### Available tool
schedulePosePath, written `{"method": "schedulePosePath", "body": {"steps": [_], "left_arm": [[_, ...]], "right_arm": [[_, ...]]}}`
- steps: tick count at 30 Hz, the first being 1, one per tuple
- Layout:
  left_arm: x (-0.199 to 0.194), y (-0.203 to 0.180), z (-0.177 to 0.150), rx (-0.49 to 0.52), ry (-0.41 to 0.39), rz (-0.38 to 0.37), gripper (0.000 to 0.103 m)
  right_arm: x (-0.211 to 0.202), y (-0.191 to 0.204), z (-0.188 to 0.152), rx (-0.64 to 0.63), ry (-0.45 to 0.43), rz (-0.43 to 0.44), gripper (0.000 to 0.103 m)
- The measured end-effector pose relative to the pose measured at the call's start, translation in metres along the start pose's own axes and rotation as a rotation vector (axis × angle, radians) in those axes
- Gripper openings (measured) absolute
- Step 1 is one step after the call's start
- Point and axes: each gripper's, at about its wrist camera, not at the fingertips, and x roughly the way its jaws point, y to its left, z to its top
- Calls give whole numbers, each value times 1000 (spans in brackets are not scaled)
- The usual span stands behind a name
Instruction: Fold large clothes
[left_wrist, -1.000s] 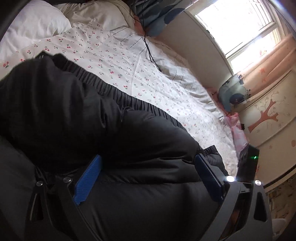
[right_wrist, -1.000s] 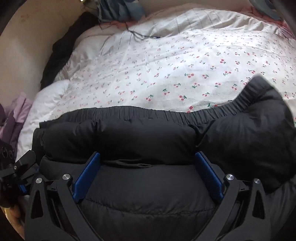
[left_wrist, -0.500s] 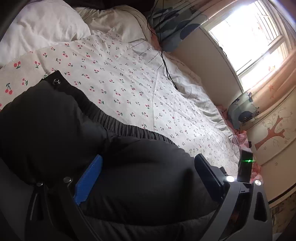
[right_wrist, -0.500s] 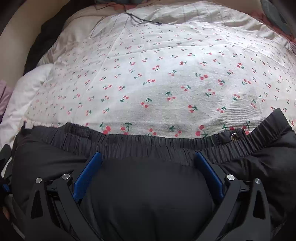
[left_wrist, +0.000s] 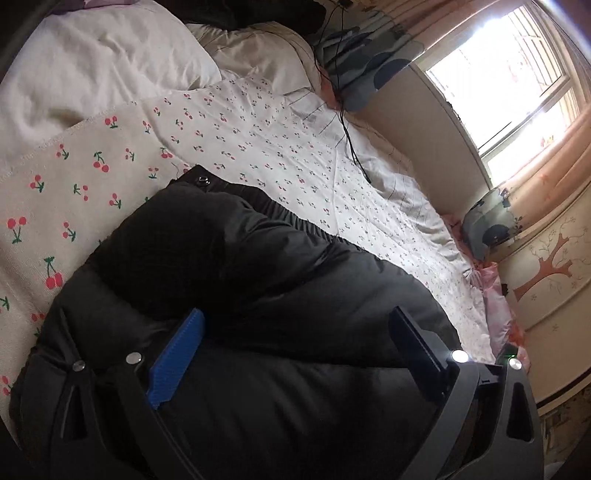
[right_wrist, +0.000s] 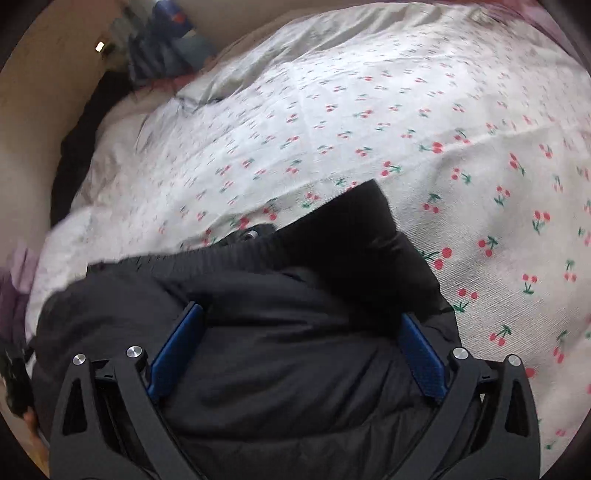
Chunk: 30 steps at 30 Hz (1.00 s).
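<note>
Here, the black padded jacket (left_wrist: 280, 332) lies on the bed, bunched in thick puffy folds, directly under and in front of both my claws. Its ribbed elastic hem (left_wrist: 295, 221) runs along the far edge of the bundle, and a small metal snap (left_wrist: 202, 181) shows at the corner of this hem, ahead and to the left of my left claw (left_wrist: 295, 336). In the right wrist view a snap (right_wrist: 252, 234) also sits ahead of my right claw (right_wrist: 299, 332), beside a dark fold of the jacket (right_wrist: 351, 236) that sticks forward.

My left claw has its jaws spread wide, and the puffy cloth fills the space between the blue pad (left_wrist: 177, 363) and the other finger (left_wrist: 415, 345). My right claw is also spread wide, with the jacket bulging between its two blue pads (right_wrist: 177, 347); neither claw pinches the cloth.

Beyond the jacket, the white sheet with red cherries (left_wrist: 258, 147) covers the bed. Far ahead to the left of my left claw is a white pillow (left_wrist: 92, 74), and a thin black cable (left_wrist: 347, 136) lies across the sheet. To the far right is a bright window (left_wrist: 517, 77) with a peach curtain (left_wrist: 546, 162).
</note>
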Motion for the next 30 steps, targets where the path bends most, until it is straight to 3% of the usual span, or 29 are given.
{"method": "schedulePosePath", "body": {"steps": [1, 3, 5, 7, 9, 11, 12, 14, 16, 19, 20, 22, 24, 25, 27, 30], "left_arm": [[-10, -2, -1, -10, -5, -10, 95], [-45, -8, -8, -14, -50, -68, 96], [-77, -14, -22, 44, -104, -71, 96], [-82, -11, -34, 91, -117, -33, 96], [-63, 7, -47, 111, -61, 7, 96], [-56, 9, -54, 148, -54, 29, 96], [-57, 7, -54, 143, -46, 50, 96], [-68, 3, -52, 105, -40, 52, 96], [-92, -1, -56, 92, -66, 15, 96], [-116, -1, -72, 114, -93, 13, 96], [-116, 4, -77, 118, -82, 29, 96], [-104, 17, -85, 135, 1, 49, 96], [-113, 19, -85, 122, 19, 50, 96], [-124, 20, -83, 83, 5, 15, 96], [-142, 17, -78, 40, -31, -44, 96], [-150, -1, -69, 98, -83, -46, 96]], "right_arm": [[-12, 2, -4, 0, -7, 21, 97], [-61, 8, -22, -7, -112, 87, 97], [-101, 15, -48, -68, -192, 84, 97], [-112, 16, -76, -98, -240, 46, 97], [-74, 11, -101, -154, -152, -33, 97], [-67, 4, -111, -165, -190, 20, 97], [-69, 7, -109, -161, -169, 3, 97], [-83, 15, -108, -142, -140, -10, 97], [-113, 23, -120, -137, -183, 46, 97], [-145, 49, -153, -246, -249, 50, 97], [-137, 56, -168, -293, -213, 13, 97], [-103, 63, -184, -375, -60, -32, 97], [-112, 68, -182, -350, -61, -40, 97], [-122, 71, -176, -317, -78, -6, 97], [-153, 92, -159, -303, -204, 51, 97], [-159, 140, -120, -364, -244, 69, 97]]}}
